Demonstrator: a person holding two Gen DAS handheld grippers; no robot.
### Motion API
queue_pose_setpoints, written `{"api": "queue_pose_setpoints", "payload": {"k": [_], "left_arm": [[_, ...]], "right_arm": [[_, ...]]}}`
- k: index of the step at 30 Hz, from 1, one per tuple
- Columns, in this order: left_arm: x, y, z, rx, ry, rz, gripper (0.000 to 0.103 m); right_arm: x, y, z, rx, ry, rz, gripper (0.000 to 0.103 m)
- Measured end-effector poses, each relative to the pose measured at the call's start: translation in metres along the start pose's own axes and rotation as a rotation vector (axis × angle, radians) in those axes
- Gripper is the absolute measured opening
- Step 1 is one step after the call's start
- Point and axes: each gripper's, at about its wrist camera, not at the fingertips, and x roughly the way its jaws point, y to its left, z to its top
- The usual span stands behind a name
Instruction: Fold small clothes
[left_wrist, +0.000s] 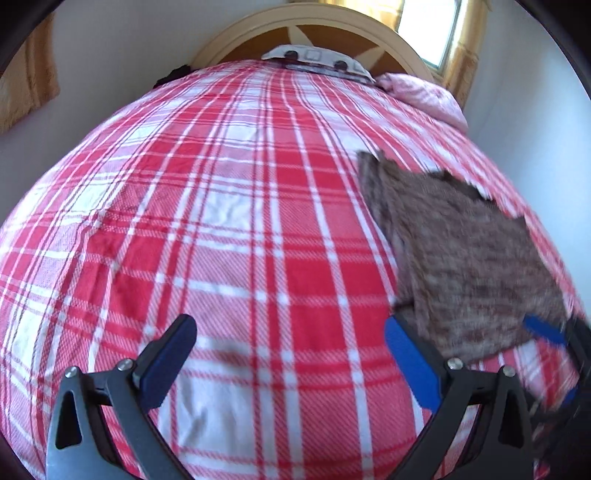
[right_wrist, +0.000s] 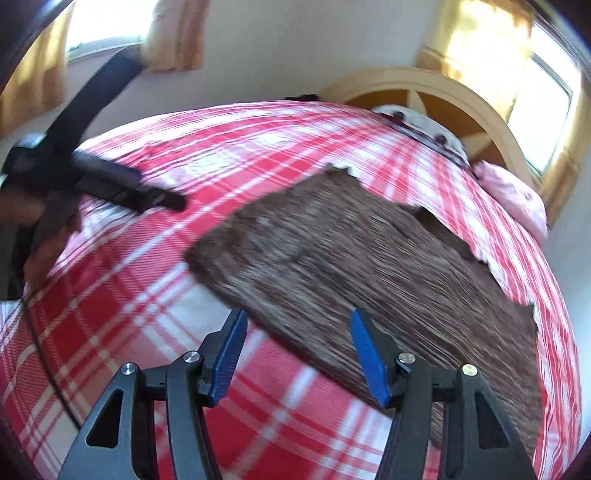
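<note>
A brown mottled small garment (left_wrist: 461, 251) lies flat on the red and white plaid bedspread (left_wrist: 221, 206), right of my left gripper. It fills the middle and right of the right wrist view (right_wrist: 369, 258), with jagged far edges. My left gripper (left_wrist: 291, 336) is open and empty above bare bedspread, its right finger beside the garment's near corner. My right gripper (right_wrist: 297, 328) is open and empty, its fingers over the garment's near left edge. The left gripper (right_wrist: 110, 184) shows blurred at the left of the right wrist view. The right gripper's blue pad (left_wrist: 543, 328) shows at the garment's right.
A curved wooden headboard (left_wrist: 306, 26) stands at the bed's far end with a patterned pillow (left_wrist: 317, 59) and a pink bundle (left_wrist: 424, 96) beside it. Windows with yellow curtains (right_wrist: 546, 96) are behind. Both views are motion blurred.
</note>
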Motion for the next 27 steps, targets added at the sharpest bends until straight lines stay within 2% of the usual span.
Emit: {"api": "queue_pose_setpoints", "payload": {"k": [7,14,15,18,21,23,27], "left_arm": [[0.013,0.017,0.020,-0.067,0.005,-0.052,0.103],[0.030,0.007,0.038,-0.034,0.014,-0.151,0.103],[0.033,0.003,0.042,-0.024,0.012,-0.169,0.103],[0.042,-0.010,0.054,-0.001,0.008,-0.203,0.101],[0.055,-0.029,0.069,0.017,0.015,-0.265,0.095],[0.063,-0.041,0.078,0.045,0.019,-0.291,0.095],[0.077,-0.059,0.094,0.098,0.020,-0.303,0.084]], "right_arm": [[0.015,0.043,0.017,-0.107,-0.017,0.008,0.059],[0.042,0.055,0.024,-0.120,0.002,-0.013,0.058],[0.042,0.055,0.023,-0.114,0.000,-0.016,0.055],[0.043,0.053,0.021,-0.092,-0.002,-0.024,0.029],[0.045,0.052,0.020,-0.076,-0.001,-0.012,0.024],[0.045,0.051,0.019,-0.069,-0.003,-0.010,0.023],[0.045,0.052,0.018,-0.059,-0.007,-0.011,0.023]]}}
